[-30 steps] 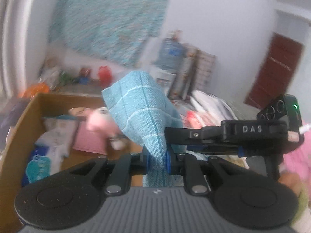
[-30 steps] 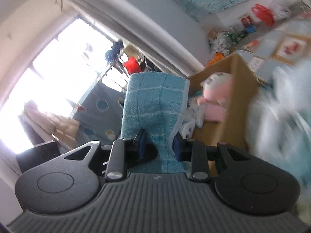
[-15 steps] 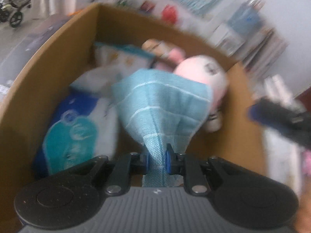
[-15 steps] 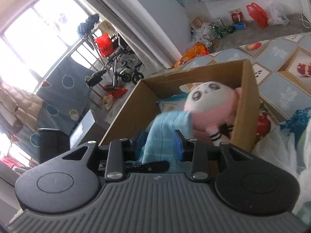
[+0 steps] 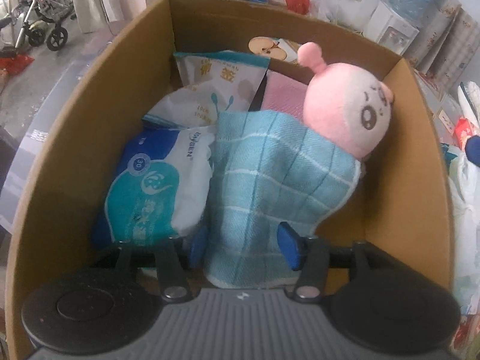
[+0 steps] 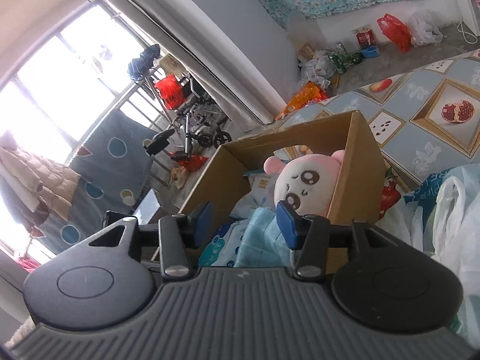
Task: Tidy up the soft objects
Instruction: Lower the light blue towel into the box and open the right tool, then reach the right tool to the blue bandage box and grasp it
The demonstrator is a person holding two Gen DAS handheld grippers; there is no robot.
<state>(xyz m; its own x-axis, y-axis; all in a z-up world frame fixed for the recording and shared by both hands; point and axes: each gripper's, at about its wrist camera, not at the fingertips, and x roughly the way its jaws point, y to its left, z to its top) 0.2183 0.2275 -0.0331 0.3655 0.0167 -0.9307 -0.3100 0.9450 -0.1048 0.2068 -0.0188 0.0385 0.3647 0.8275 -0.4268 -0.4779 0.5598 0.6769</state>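
Cluttered room; both jaws just spread, so the blue towel [image 5: 279, 180] between them now lies loose in the cardboard box [image 5: 75, 138], beside the pink plush [image 5: 348, 111].

Bright window [image 6: 45, 96] — grey cluttered floor [image 6: 426, 51]

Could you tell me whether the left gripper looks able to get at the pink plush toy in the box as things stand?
Probably yes. The left gripper, jaws just opened, is inside the cardboard box. The blue towel covers the pink plush toy only below its bare head.
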